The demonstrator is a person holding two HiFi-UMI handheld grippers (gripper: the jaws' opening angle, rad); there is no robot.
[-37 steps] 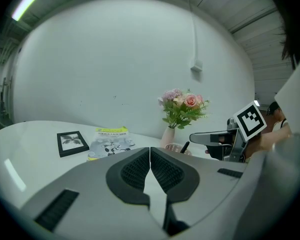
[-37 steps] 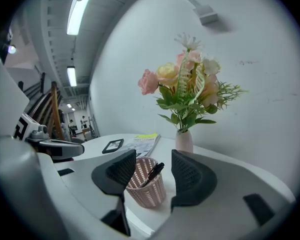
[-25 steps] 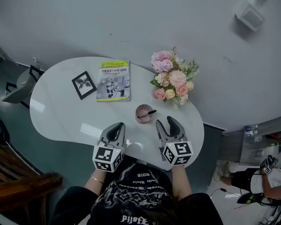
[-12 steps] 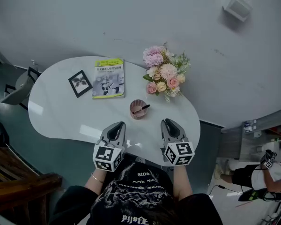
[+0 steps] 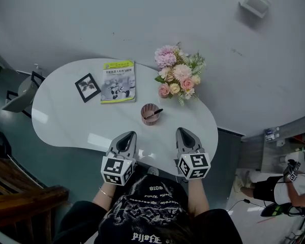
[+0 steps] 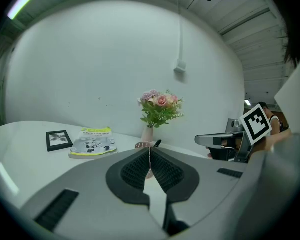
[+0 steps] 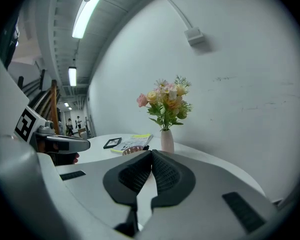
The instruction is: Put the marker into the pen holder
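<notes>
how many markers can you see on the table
1: a black marker leaning out of the pink pen holder in the middle of the table. Shorter ones could be hidden inside it.

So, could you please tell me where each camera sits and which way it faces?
Head view: on the person's head, facing down at the table; left gripper, right gripper, forearms show.
Left gripper view: on that gripper, along shut jaws toward the pen holder.
Right gripper view: likewise, jaws just closed empty, toward the flowers.
Shared: flowers.

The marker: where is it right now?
In the head view, the marker leans in the pink pen holder on the white table, just in front of the flowers.
</notes>
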